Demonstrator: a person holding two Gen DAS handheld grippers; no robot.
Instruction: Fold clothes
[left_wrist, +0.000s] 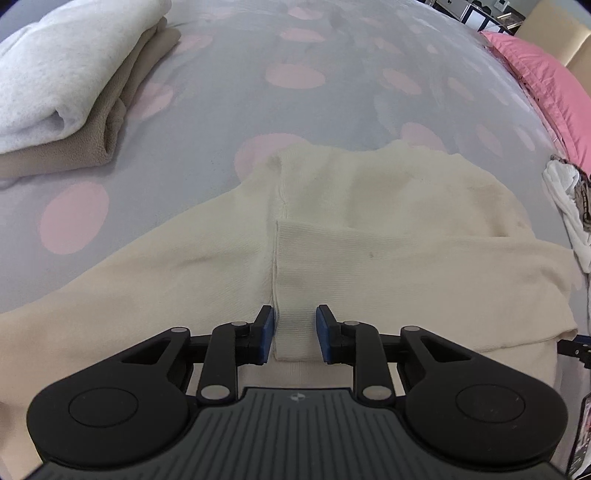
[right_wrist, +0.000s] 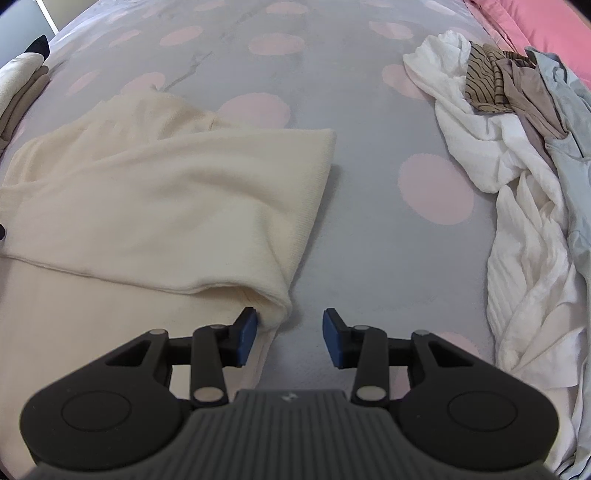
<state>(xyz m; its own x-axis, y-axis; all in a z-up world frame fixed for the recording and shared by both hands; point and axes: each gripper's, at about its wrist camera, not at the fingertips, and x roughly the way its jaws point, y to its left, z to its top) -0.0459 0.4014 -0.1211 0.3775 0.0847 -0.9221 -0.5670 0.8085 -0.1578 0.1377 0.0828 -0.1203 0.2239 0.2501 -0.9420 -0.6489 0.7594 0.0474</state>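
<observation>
A cream knit sweater (left_wrist: 388, 206) lies flat on the grey bed sheet with pink dots (left_wrist: 221, 92). One sleeve is folded across its body, and the sleeve's cuff (left_wrist: 293, 332) lies between the blue pads of my left gripper (left_wrist: 295, 334). The pads stand just apart from the cuff, so the gripper is open. In the right wrist view the same sweater (right_wrist: 147, 206) shows a folded corner (right_wrist: 275, 310) beside the left fingertip of my right gripper (right_wrist: 290, 341). That gripper is open over the bare sheet (right_wrist: 369, 240).
Folded white and beige garments (left_wrist: 55, 81) are stacked at the far left. A loose pile of white, striped brown and pale blue clothes (right_wrist: 517, 192) lies to the right. A pink pillow (left_wrist: 546, 74) sits at the far right edge.
</observation>
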